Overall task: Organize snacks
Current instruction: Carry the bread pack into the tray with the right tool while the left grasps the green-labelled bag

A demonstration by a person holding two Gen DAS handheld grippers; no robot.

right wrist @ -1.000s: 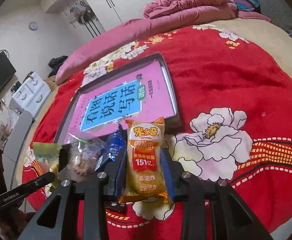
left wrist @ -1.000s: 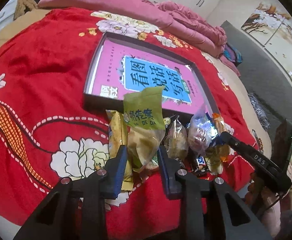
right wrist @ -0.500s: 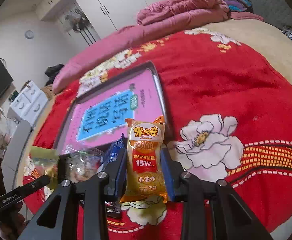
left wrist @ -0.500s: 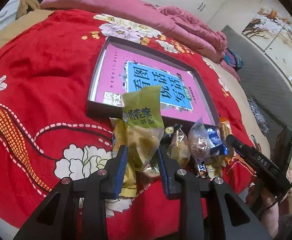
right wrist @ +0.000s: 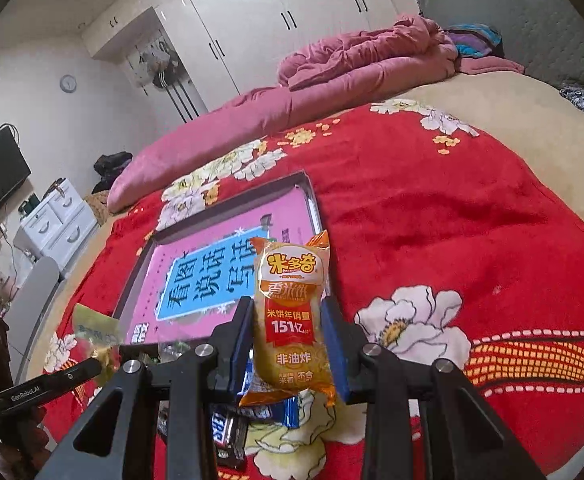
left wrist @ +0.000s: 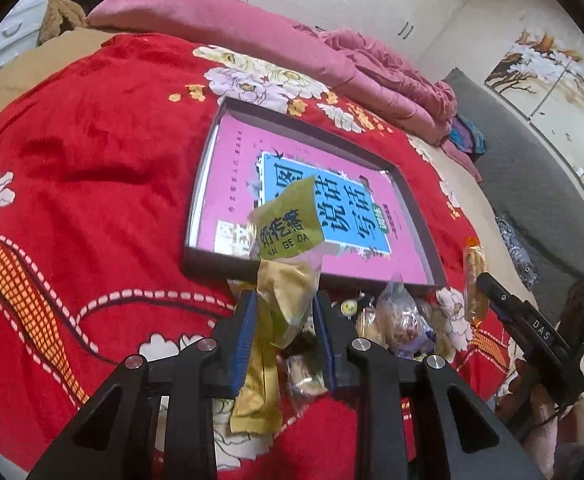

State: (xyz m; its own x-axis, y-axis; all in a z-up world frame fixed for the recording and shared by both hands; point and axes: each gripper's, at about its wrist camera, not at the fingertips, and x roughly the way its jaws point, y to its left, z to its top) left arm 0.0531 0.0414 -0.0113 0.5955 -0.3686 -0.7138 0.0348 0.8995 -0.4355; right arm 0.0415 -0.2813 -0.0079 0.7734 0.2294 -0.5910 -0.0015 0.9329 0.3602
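The left tongs [left wrist: 284, 332] are closed on a green-topped snack bag [left wrist: 288, 256], lettered "NAI GE DA", its lower clear part pinched between the blue pads and its top rising in front of the tray. Only the left wrist view shows what lies under and beside them: a yellow wrapper [left wrist: 258, 396] on the red floral blanket [left wrist: 92, 168], and just to the right a loose heap of clear-wrapped snacks [left wrist: 401, 320]. Further right in that view the right tongs' black body reaches in, with the orange packet seen edge-on.

The right tongs [right wrist: 288, 344] are clamped on an orange rice-cracker packet [right wrist: 290, 320], held upright off the bed. Only this view shows the packet's printed face, and beneath it a blue wrapper [right wrist: 288, 412] and a dark bar [right wrist: 226, 436] on the blanket. At its lower left the left tongs appear from the side with the green bag, blurred.

Beyond both packets lies the shallow dark tray [left wrist: 331, 136] [right wrist: 311, 200] with a pink and blue printed book in it, flat on the blanket. Behind it a pink quilt [right wrist: 331, 80] is bunched along the bed. The right wrist view alone shows white wardrobes [right wrist: 272, 12] and a white drawer unit [right wrist: 58, 220].
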